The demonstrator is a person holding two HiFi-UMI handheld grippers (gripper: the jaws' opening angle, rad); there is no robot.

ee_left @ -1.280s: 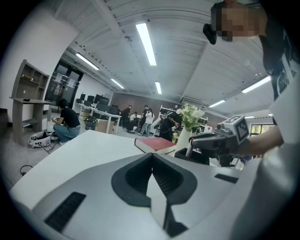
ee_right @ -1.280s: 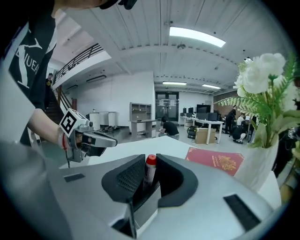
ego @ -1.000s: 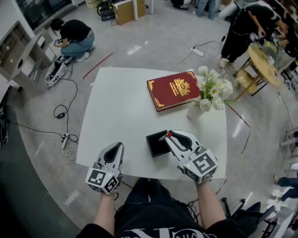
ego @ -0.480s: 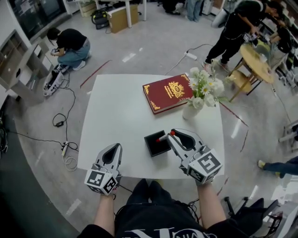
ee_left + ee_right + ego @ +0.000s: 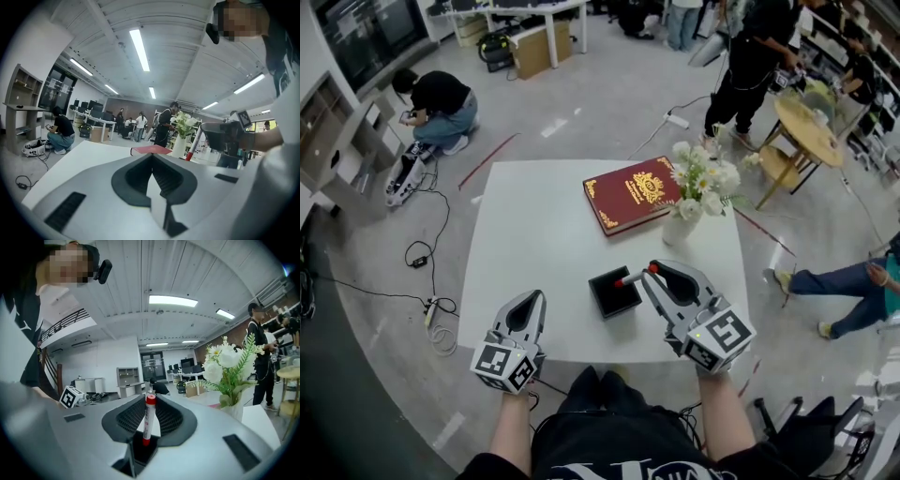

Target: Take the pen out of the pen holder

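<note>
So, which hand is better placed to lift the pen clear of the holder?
Right: the right gripper is shut on the pen over the pen holder; the left gripper is empty, aside.

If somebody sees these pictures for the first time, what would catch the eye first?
The right gripper draws the eye first: it is shut on a red-capped pen at the black pen holder, near the front edge of the white table. Behind it, a dark red book with gold ornament lies next to a vase of white flowers at the table's far right.
</note>
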